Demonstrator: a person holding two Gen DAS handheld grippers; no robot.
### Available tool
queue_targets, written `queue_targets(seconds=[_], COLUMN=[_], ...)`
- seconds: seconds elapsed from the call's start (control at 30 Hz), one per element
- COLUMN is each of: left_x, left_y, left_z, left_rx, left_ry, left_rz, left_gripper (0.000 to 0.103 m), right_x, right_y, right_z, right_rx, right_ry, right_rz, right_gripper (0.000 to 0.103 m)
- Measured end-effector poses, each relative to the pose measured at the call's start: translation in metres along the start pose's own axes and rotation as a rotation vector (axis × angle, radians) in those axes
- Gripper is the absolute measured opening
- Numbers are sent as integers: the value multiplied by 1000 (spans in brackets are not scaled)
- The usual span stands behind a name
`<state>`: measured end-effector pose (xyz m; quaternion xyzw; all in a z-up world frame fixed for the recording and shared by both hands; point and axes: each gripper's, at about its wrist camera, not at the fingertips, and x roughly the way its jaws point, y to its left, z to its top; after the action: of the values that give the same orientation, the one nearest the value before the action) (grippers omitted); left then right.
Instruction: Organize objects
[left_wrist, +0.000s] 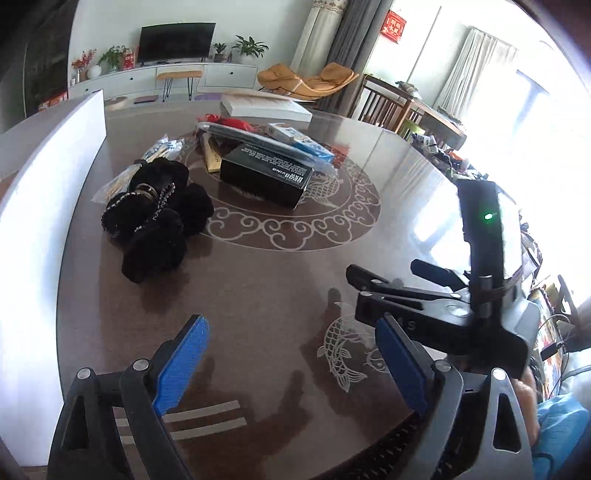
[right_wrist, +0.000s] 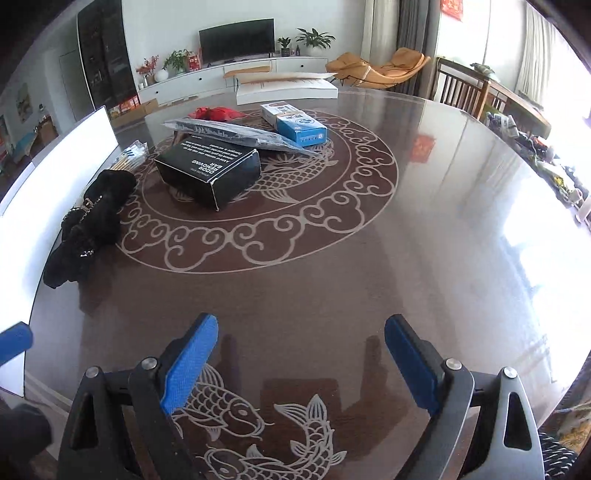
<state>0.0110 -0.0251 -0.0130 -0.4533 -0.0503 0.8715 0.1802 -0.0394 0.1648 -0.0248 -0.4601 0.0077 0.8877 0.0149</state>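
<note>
On the round brown table (right_wrist: 424, 240) a black box (right_wrist: 210, 173) (left_wrist: 266, 175) lies near the middle. Behind it are a long plastic-wrapped dark item (right_wrist: 236, 134), a blue box (right_wrist: 301, 127) and a red bundle (right_wrist: 214, 112). A black fuzzy bundle with small chains (left_wrist: 155, 218) (right_wrist: 88, 225) lies at the left, beside a clear pack of brushes (right_wrist: 133, 155). My left gripper (left_wrist: 291, 354) is open over bare table. My right gripper (right_wrist: 301, 354) is open above the fish pattern, nothing between its pads. Its black body (left_wrist: 443, 306) shows at the right in the left wrist view.
A tall white board (left_wrist: 48, 221) stands along the table's left edge. A flat white box (right_wrist: 286, 90) lies at the far edge. Wooden chairs (right_wrist: 461, 88) and a cluttered side table stand at the right. A TV cabinet lines the back wall.
</note>
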Motion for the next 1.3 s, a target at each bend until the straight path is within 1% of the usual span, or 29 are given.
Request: queue_targets(seconds=[0.07,0.13,0.2,0.3,0.4,0.43,0.47,0.6,0.8,1.3], left_x=[21,36,40,50,58,59,59,63,63,63], left_y=[2,7,3,3,0,-2,0,1,2,1], left_z=[0,-1,3,9,9,8,9,10,10,10], left_rx=[-10,-14,10,23,78,90,81,96,98,97], left_ry=[14,27,-6,-9,-20,-23,-20,-1,-2,-2], left_rz=[52,90,131,178,252,261,257,245,243,243], left_gripper=[92,91,92,92,92,95,96,103,103,103], right_x=[4,11,15,19,19,19,20,21,19,19], right_y=[0,5,8,-5,-9,-8,-9,-8,-9,-9], right_z=[6,9,6,5,3,3,3,3,2,2], right_rx=[-28,-72,-94,-37,-24,-24,-23,-20,-14,-11], right_ry=[-8,-7,4,9,6,6,7,8,-5,-7], right_rz=[-5,-31,-35,16,0,-2,-2,-3,-6,-10], right_gripper=[95,95,96,98,99,100,102,103,103,103])
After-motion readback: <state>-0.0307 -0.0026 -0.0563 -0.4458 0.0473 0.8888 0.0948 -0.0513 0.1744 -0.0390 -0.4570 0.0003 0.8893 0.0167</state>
